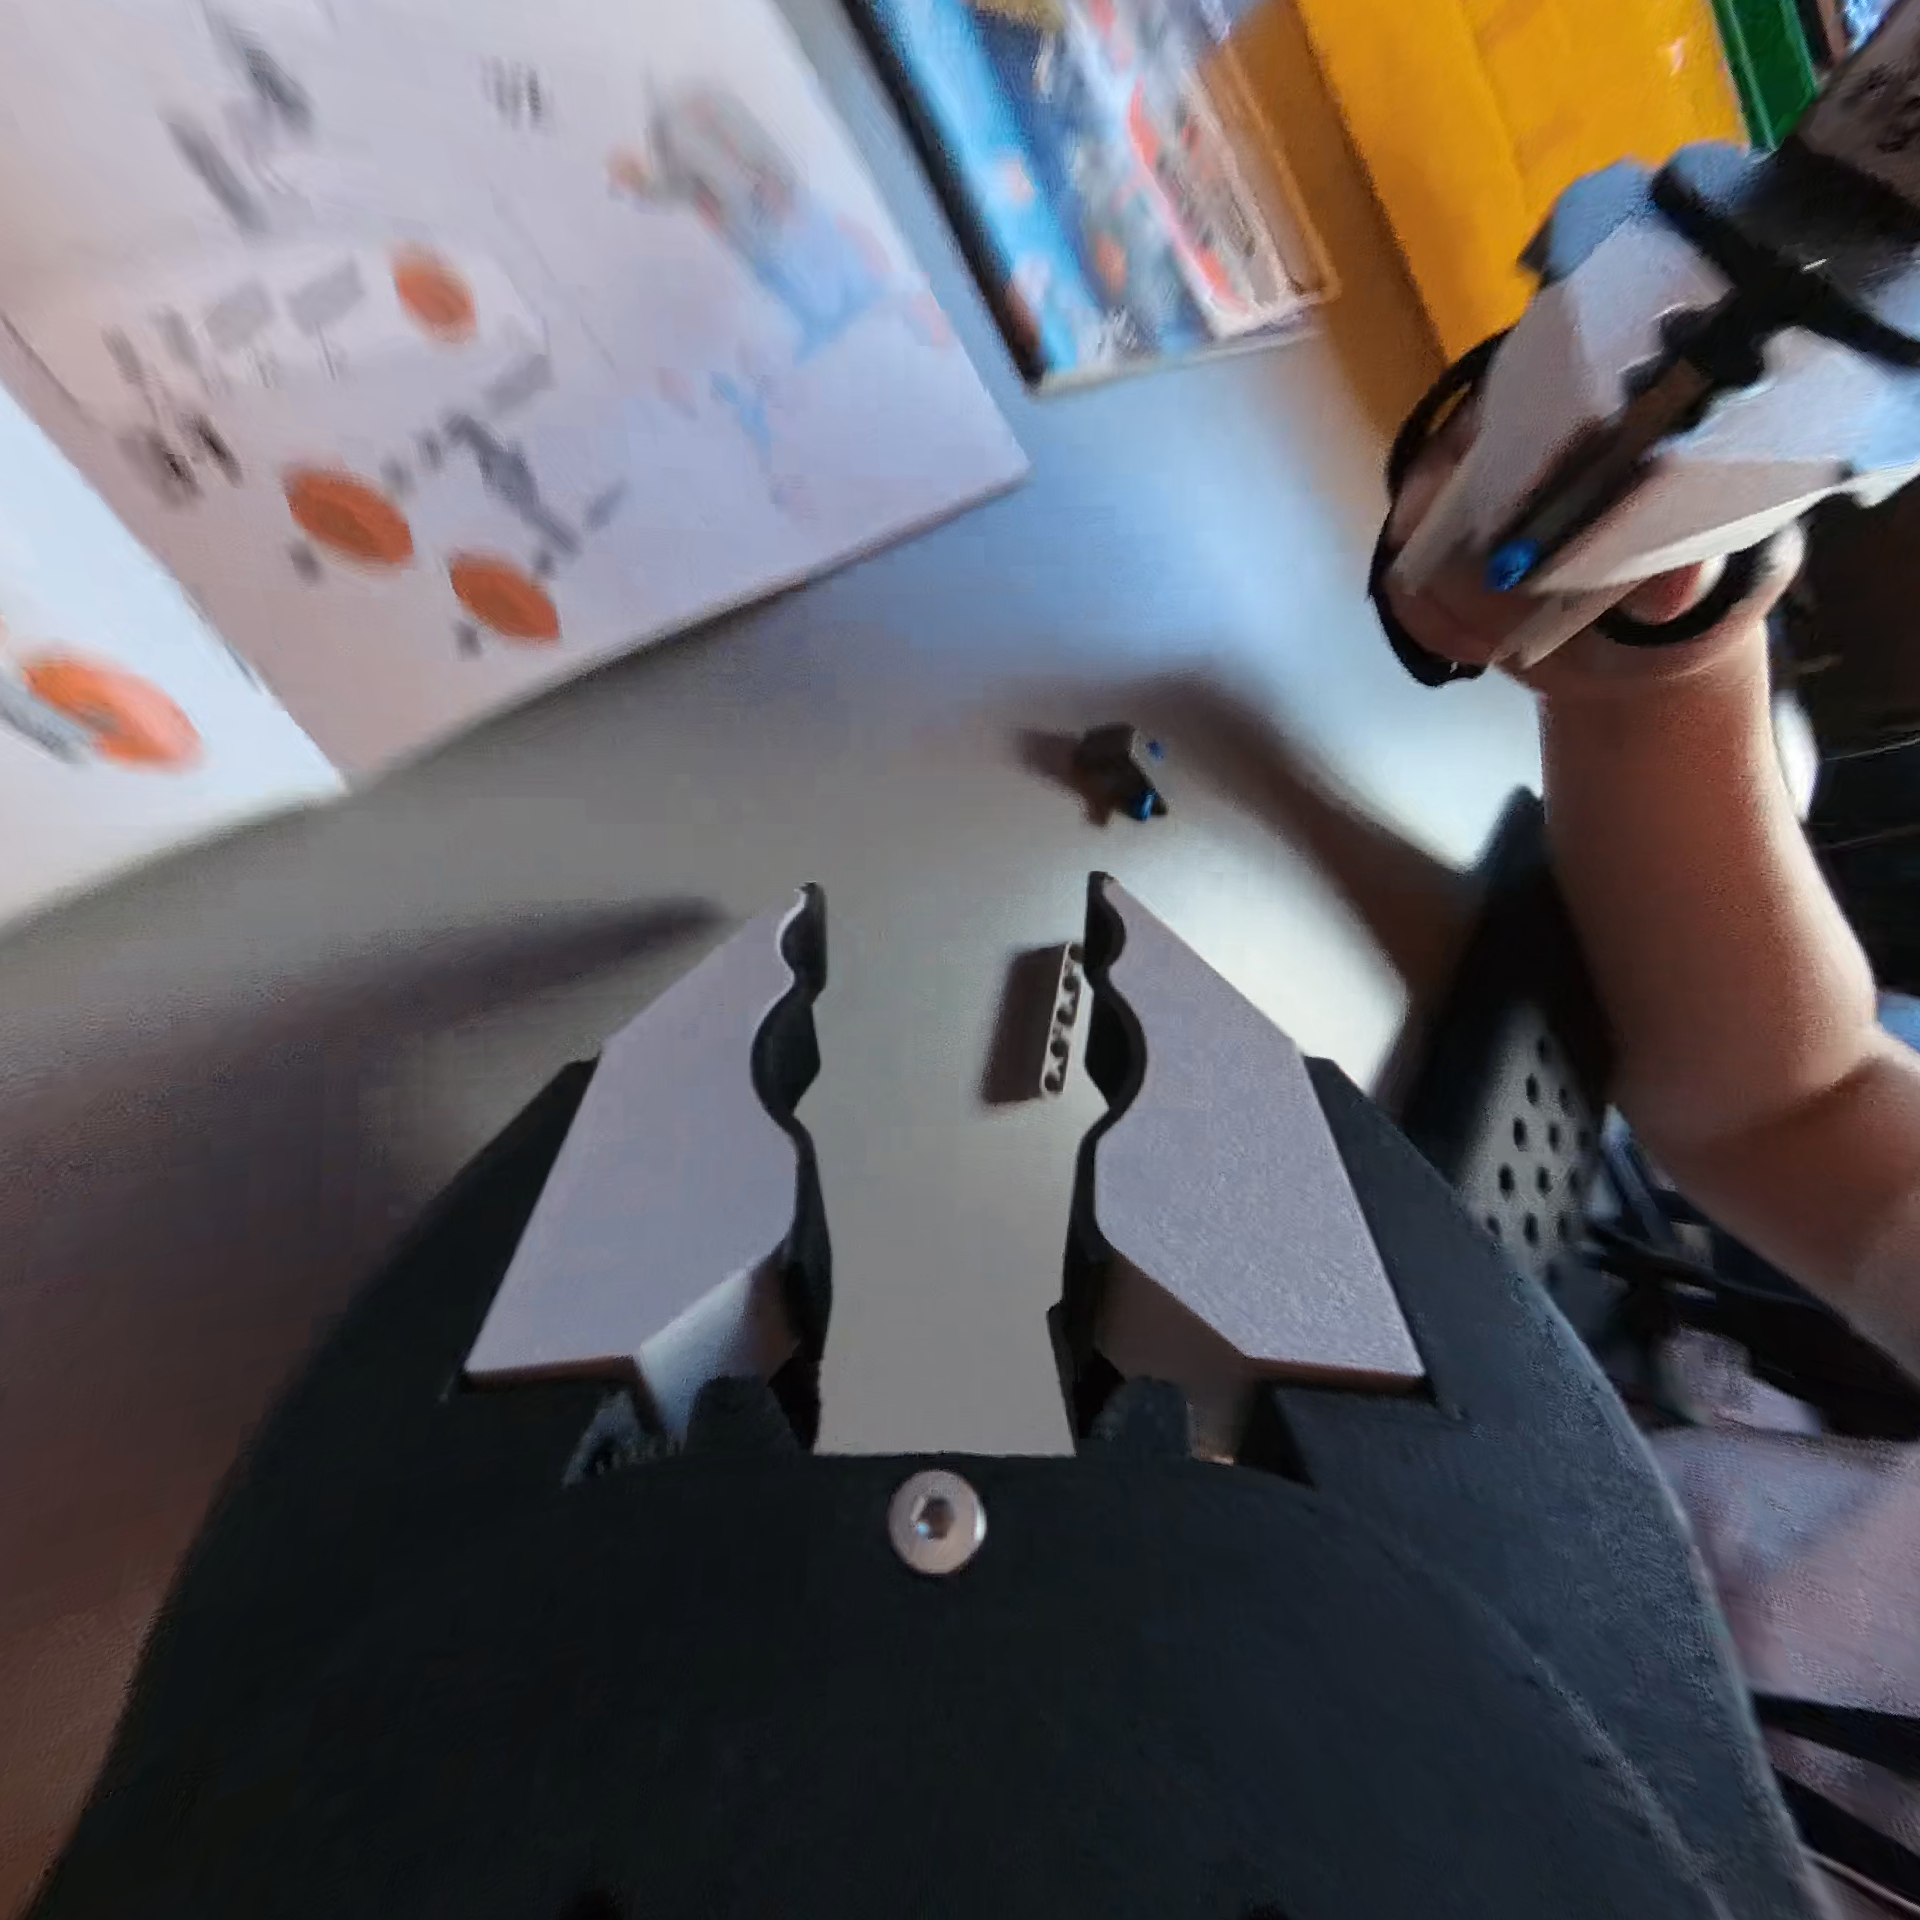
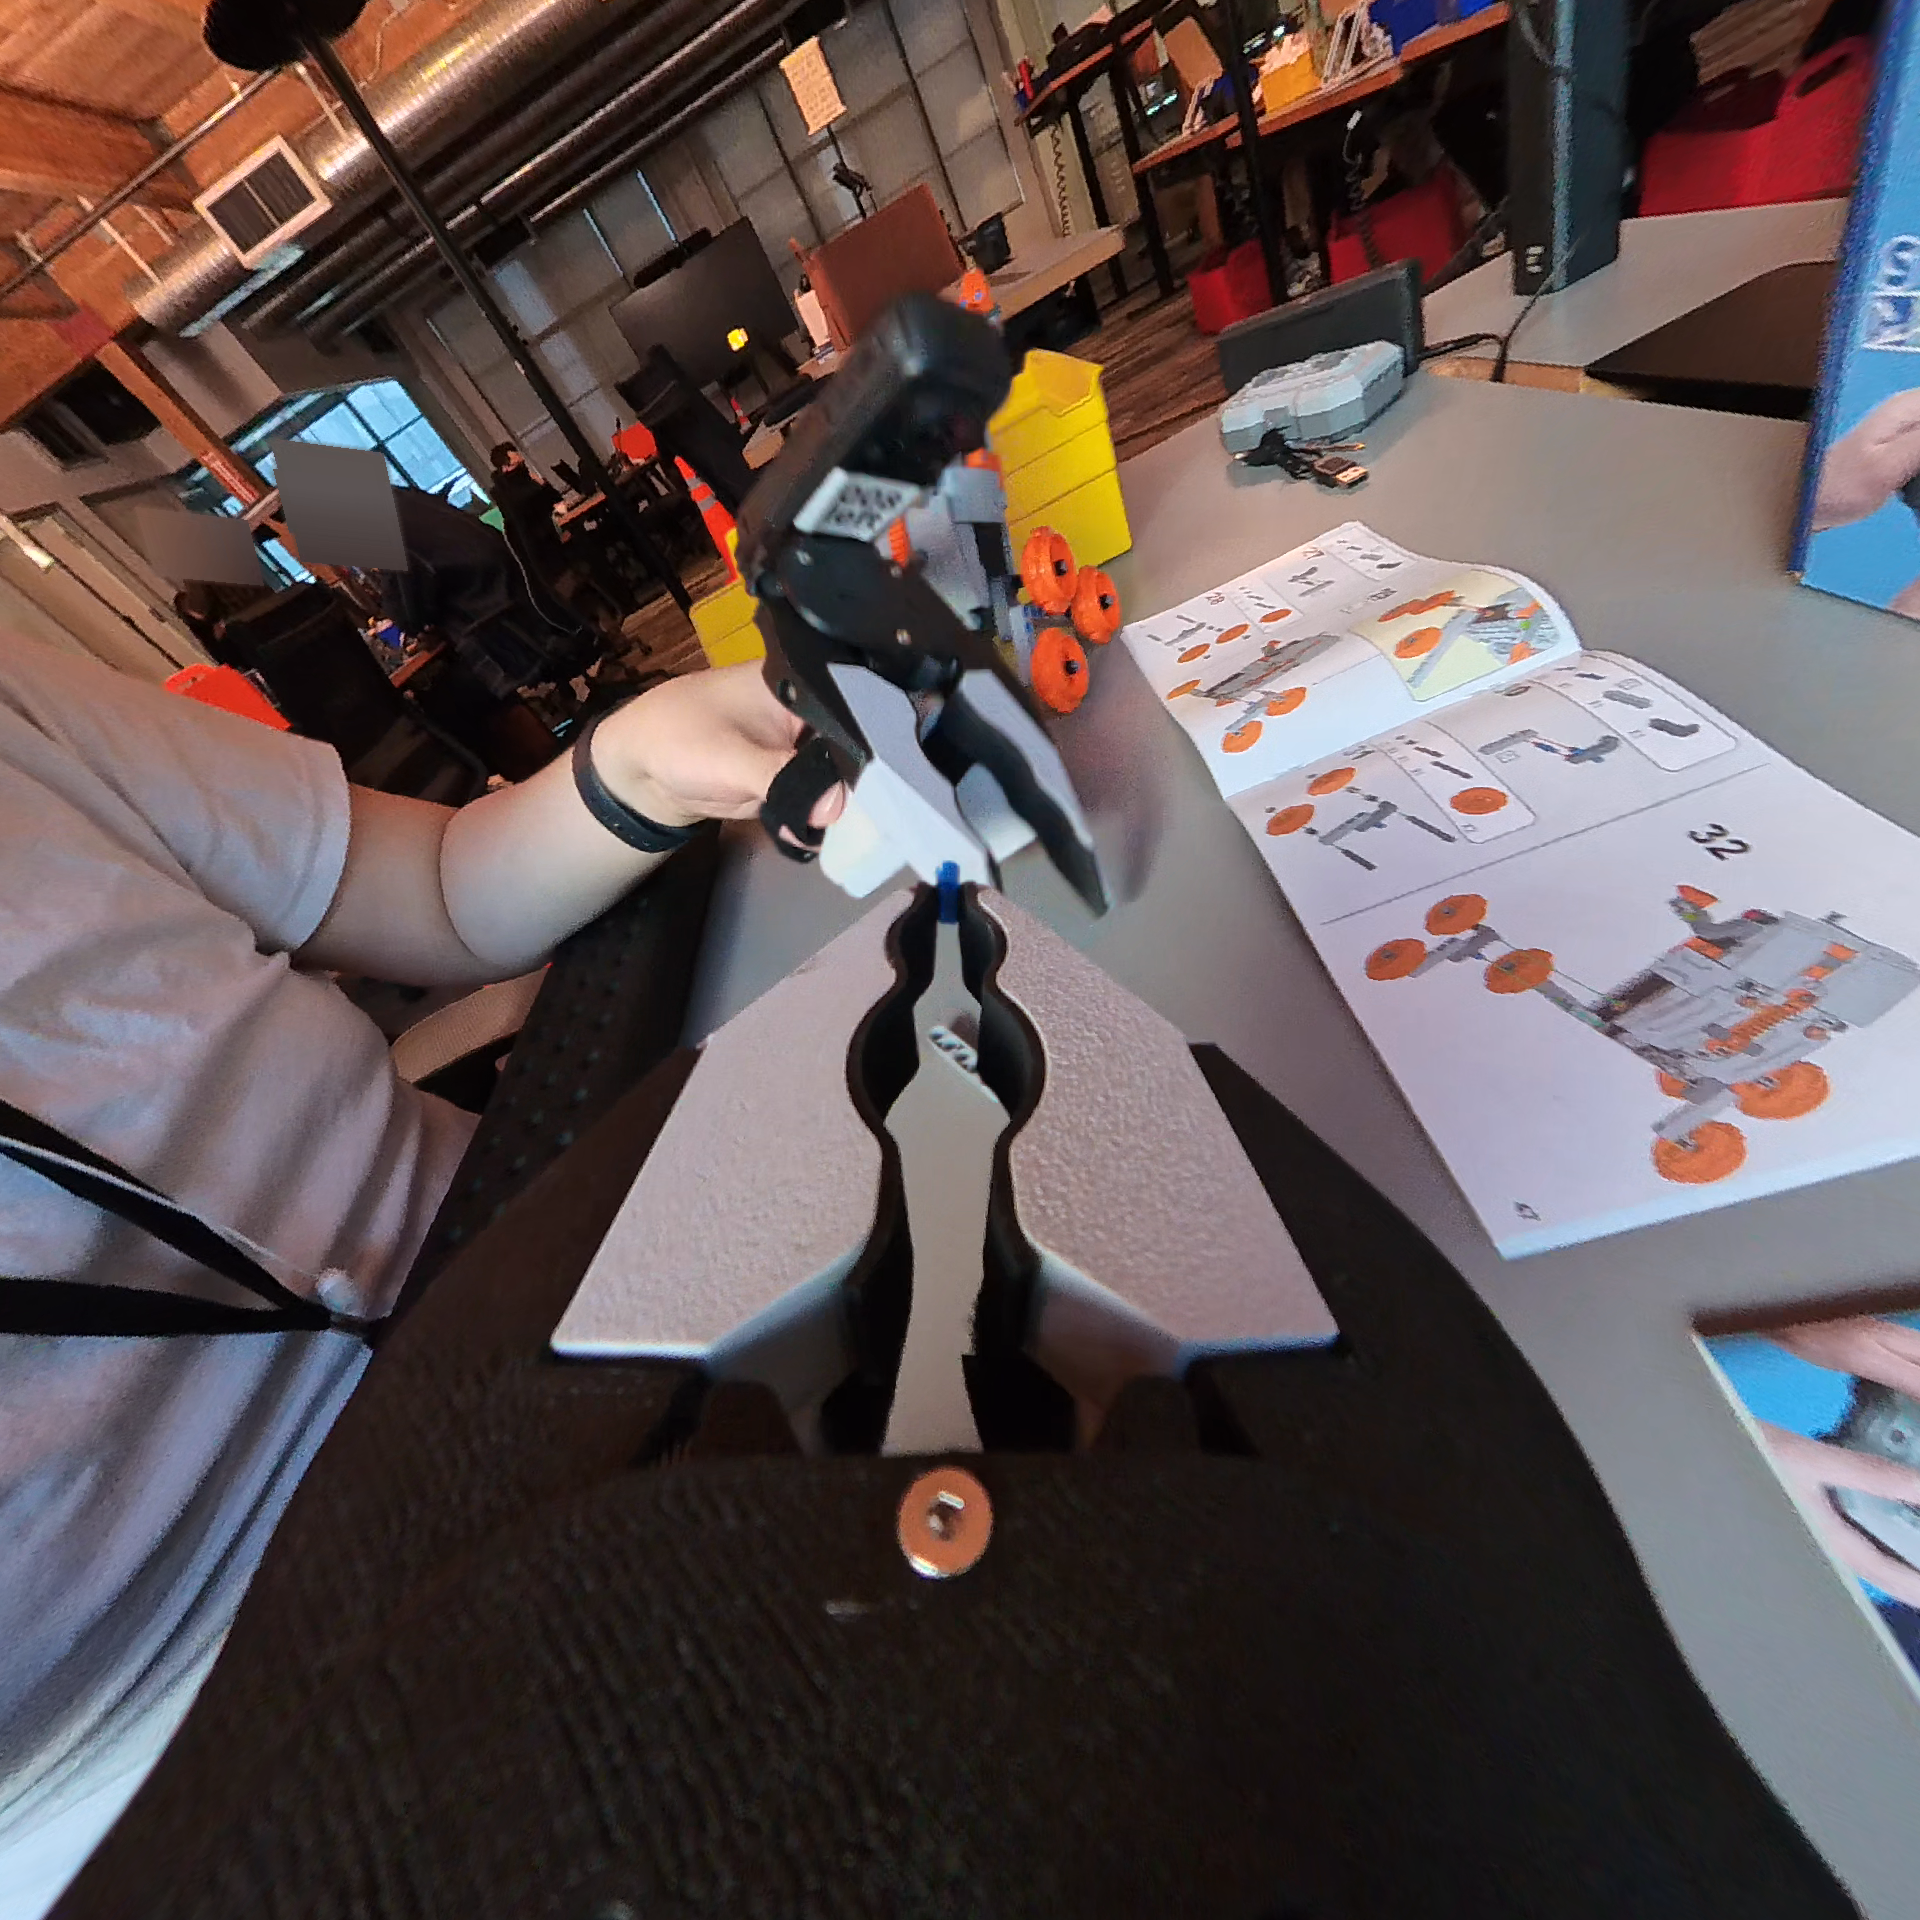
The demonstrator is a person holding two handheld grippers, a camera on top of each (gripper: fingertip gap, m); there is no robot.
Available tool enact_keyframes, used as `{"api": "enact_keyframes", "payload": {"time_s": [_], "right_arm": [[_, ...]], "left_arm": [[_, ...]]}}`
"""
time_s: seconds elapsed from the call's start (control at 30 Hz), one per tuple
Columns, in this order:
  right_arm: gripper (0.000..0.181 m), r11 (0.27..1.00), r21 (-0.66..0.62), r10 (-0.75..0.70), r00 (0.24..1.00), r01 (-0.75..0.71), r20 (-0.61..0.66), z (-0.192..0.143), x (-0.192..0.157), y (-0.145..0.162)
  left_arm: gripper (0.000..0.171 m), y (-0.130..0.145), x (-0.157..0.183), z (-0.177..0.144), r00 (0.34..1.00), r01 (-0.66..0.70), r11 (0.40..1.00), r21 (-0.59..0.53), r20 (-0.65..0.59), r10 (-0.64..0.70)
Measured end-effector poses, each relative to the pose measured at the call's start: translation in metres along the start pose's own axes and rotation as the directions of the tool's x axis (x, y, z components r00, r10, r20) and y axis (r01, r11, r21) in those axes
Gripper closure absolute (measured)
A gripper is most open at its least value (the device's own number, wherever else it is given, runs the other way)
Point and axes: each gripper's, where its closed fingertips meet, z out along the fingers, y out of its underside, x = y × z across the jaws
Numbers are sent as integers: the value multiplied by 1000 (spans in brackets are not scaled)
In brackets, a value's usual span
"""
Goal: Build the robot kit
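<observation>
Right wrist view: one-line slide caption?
Right gripper pinching a blue pin above the table, left gripper just beyond, open booklet alongside.

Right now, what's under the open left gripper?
Under the left gripper, between its open jaws, a small grey beam with holes lies on the grey table. The gripper's black body hides whatever lies nearer.

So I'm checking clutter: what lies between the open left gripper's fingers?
In the left wrist view, the left gripper frames bare grey table, with a grey holed beam beside its right finger.
</observation>
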Motion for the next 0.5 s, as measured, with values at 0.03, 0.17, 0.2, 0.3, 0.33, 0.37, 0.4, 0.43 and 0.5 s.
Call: {"api": "enact_keyframes", "payload": {"time_s": [0.03, 0.17, 0.2, 0.3, 0.33, 0.37, 0.4, 0.43, 0.5], "right_arm": [[178, 1000, -5, -5, 1000, 5, 16, 3, -4, 1], [178, 1000, -14, 6, 995, -4, 102, 14, -21, 3], [178, 1000, -12, 11, 992, -9, 124, 15, -24, 3], [178, 999, 16, 26, 986, -29, 163, 16, -31, -1], [178, 999, 30, 30, 983, -36, 179, 15, -33, -3], [178, 998, 43, 27, 983, -35, 183, 15, -34, -5], [178, 998, 47, 20, 984, -28, 179, 15, -33, -6], [178, 999, 43, 12, 984, -20, 178, 15, -34, -5], [178, 1000, 24, 3, 985, -7, 174, 16, -34, -2]], "left_arm": [[126, -12, 14, -4, 997, -66, 996, 65, -45, 69], [143, -40, 91, -29, 898, -104, 943, 316, -377, 226], [143, -42, 90, -30, 904, -110, 935, 338, -358, 236], [148, -41, 79, -26, 924, -193, 922, 334, -256, 286], [150, -40, 79, -26, 922, -205, 921, 332, -251, 295], [152, -38, 79, -25, 924, -198, 926, 322, -253, 286], [150, -37, 82, -24, 921, -177, 932, 315, -281, 270], [148, -37, 88, -24, 911, -138, 940, 313, -332, 245], [145, -38, 96, -26, 885, -43, 952, 304, -431, 177]]}}
